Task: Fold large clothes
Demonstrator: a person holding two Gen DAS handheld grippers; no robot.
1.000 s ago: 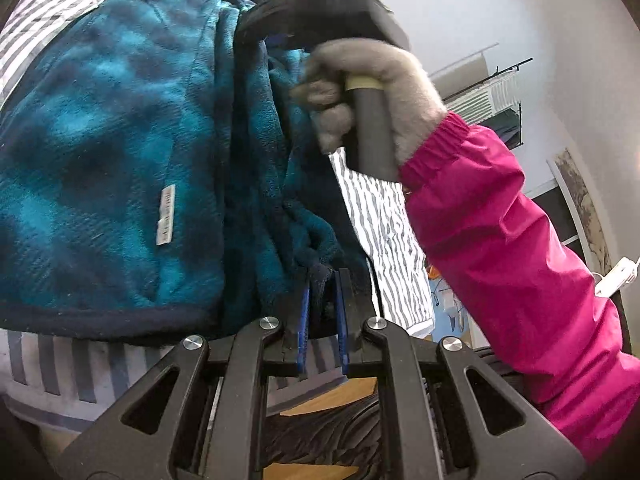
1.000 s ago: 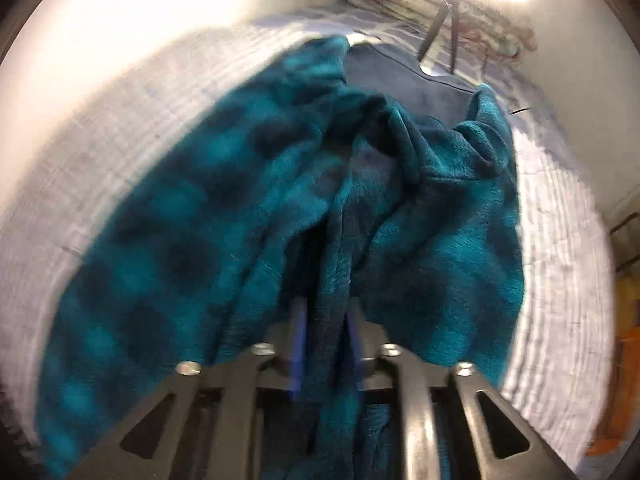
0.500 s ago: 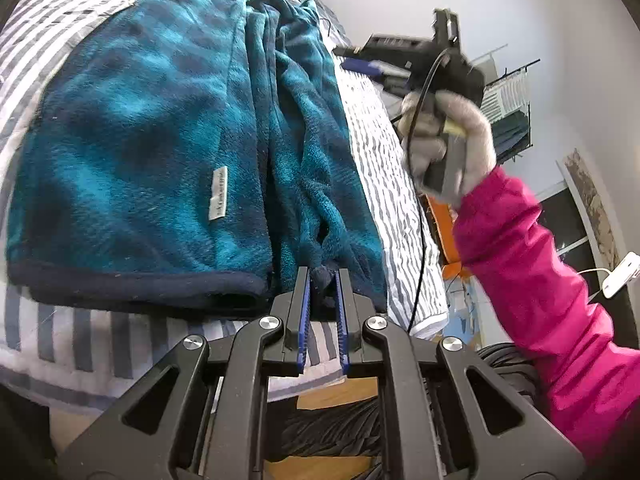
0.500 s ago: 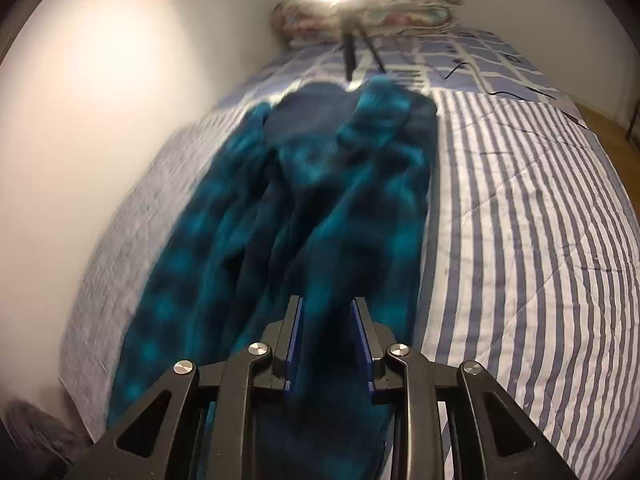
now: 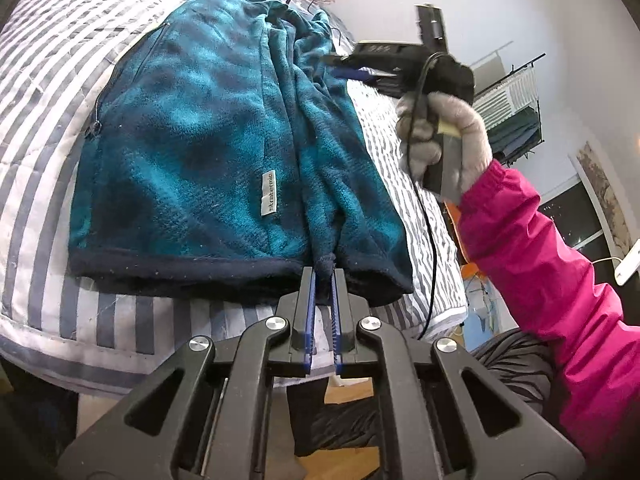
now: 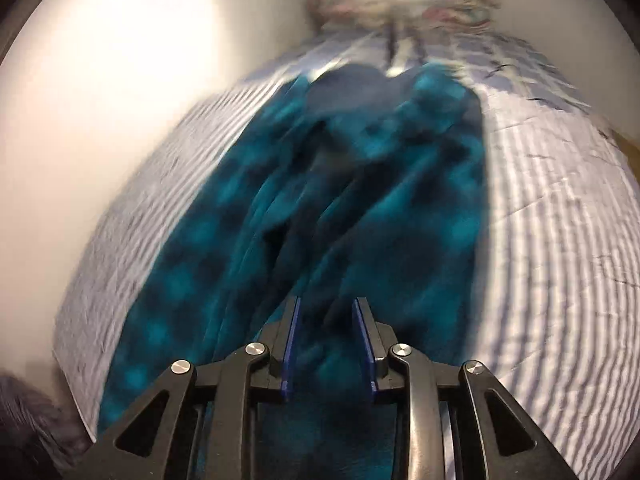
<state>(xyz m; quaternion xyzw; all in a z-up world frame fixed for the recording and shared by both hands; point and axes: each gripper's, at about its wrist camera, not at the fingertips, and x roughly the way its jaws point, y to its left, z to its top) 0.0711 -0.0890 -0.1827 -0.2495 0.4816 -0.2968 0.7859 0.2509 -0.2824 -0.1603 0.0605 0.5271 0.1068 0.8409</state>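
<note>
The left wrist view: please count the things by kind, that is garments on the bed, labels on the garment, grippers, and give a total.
Fleece jacket, teal: 1
White label on it: 1
Grippers: 2, the left gripper and the right gripper
Total: 4

My right wrist view is motion-blurred: the fleece jacket (image 6: 320, 208) smears toward twelve o'clock. At six o'clock, my right tongs (image 6: 327, 344) hide its near hem.
</note>
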